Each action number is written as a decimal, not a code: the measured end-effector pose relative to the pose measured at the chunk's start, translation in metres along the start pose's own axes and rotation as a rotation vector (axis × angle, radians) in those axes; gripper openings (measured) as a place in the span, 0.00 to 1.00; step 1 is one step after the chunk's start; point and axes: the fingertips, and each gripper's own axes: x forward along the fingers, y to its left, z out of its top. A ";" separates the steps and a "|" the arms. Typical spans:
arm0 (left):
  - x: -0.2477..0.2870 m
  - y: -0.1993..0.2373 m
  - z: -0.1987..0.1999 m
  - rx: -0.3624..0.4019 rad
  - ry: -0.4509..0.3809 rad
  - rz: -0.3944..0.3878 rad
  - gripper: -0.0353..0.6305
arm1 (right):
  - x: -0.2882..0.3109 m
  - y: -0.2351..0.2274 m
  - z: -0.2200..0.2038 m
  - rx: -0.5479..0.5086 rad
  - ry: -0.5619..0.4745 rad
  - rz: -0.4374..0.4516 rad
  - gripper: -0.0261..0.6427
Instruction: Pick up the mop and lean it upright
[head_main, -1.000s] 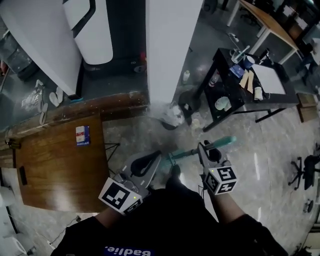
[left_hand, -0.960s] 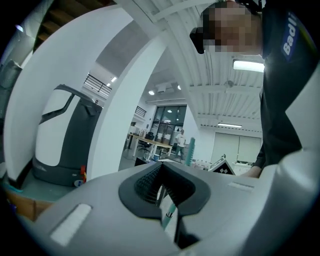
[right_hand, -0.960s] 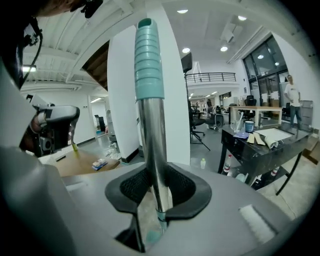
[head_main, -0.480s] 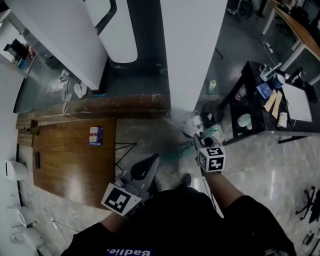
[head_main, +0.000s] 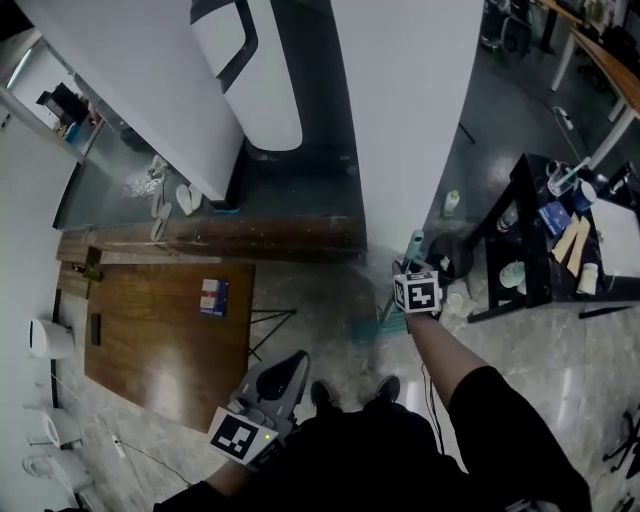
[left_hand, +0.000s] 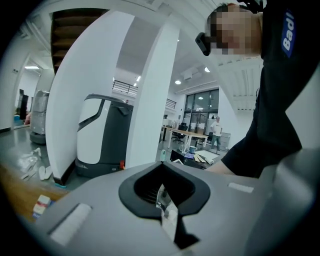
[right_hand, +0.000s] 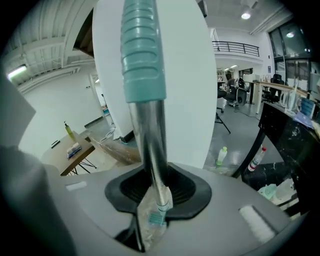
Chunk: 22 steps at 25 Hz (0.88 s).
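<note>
The mop has a silver shaft (right_hand: 152, 145) with a ribbed teal grip (right_hand: 144, 60). My right gripper (right_hand: 157, 192) is shut on the shaft just below that grip, and the shaft stands steeply in front of the white pillar (right_hand: 185, 100). In the head view the right gripper (head_main: 413, 264) is stretched out toward the pillar (head_main: 410, 120), with the teal grip end (head_main: 415, 241) poking past it. The teal mop head (head_main: 368, 330) lies on the floor below the gripper. My left gripper (head_main: 297, 360) hangs low by my body, shut, and holds nothing; in its own view the left gripper (left_hand: 162, 192) has only a clear scrap at its jaws.
A wooden table (head_main: 160, 330) stands at the left and a black table (head_main: 540, 240) with clutter at the right. A white machine (head_main: 260, 80) is parked behind the pillar. A small bottle (head_main: 452, 203) stands on the floor near the pillar's base. My feet are just behind the mop head.
My right gripper has swung forward toward the pillar with the mop shaft in it, and the handle stands steeper. The left gripper has drifted back toward my body.
</note>
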 end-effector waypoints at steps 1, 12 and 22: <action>-0.003 0.003 -0.002 -0.003 0.004 0.013 0.08 | 0.009 -0.002 0.007 0.004 0.005 -0.006 0.19; -0.025 0.027 -0.020 -0.030 0.042 0.100 0.08 | 0.083 -0.044 0.055 0.021 0.095 -0.090 0.19; -0.038 0.043 -0.038 -0.062 0.078 0.136 0.08 | 0.118 -0.057 0.075 0.036 0.135 -0.112 0.20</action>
